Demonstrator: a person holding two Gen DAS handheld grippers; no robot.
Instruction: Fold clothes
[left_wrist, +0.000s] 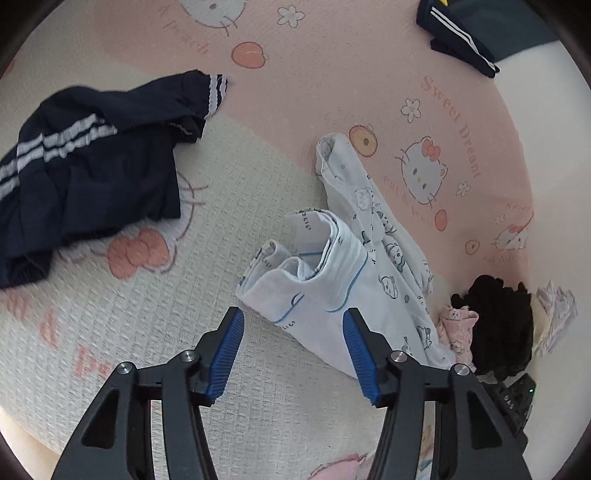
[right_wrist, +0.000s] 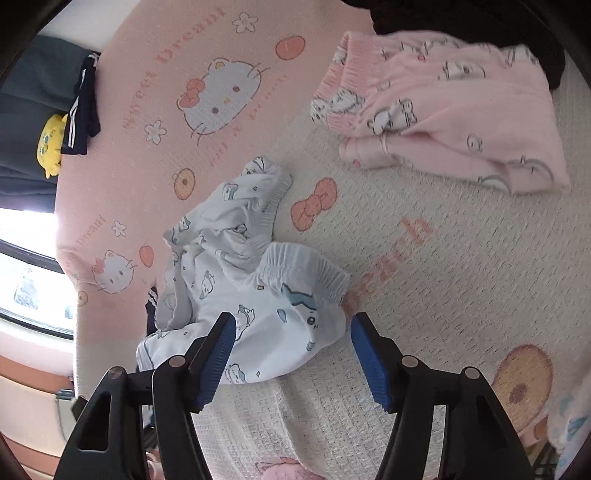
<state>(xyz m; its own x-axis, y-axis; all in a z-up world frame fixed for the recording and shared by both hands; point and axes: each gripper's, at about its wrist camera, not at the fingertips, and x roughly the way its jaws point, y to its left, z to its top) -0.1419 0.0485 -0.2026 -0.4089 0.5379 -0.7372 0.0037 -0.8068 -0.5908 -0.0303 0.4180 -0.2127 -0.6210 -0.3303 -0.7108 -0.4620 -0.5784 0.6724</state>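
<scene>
On the patterned bed cover (left_wrist: 258, 221), as seen from the left wrist, the white printed garment (left_wrist: 332, 273) lay partly folded just beyond the left gripper (left_wrist: 293, 332), near the middle of the view and slightly right. The jaws stood released, with nothing pressed between the pads; the garment's near edge lay just ahead of the gap between them. A navy striped garment (left_wrist: 92, 173) lay crumpled well apart at far left, another dark striped piece (left_wrist: 458, 40) at the far right corner, and a heap of black and pink items (left_wrist: 495, 325) at the near right.

In the right wrist view, the white printed garment (right_wrist: 251, 288) lay bunched just ahead of the right gripper (right_wrist: 291, 343), its gathered elastic waistband (right_wrist: 306, 269) uppermost toward the right. These jaws were likewise released, straddling the near portion of the cloth without pinching it. Pink printed trousers (right_wrist: 443, 114) lay apart at far right; a yellow toy (right_wrist: 51, 144) sat at the far left edge.

Assessment: the garment appeared light, thin and limp, offering no stiffness and likely to sag or unfold if lifted at one point. It was not judged fragile or slippery. The ribbed waistband and doubled folded edges offered the thickest, surest hold; a pinch on both sides would keep the layers aligned.
</scene>
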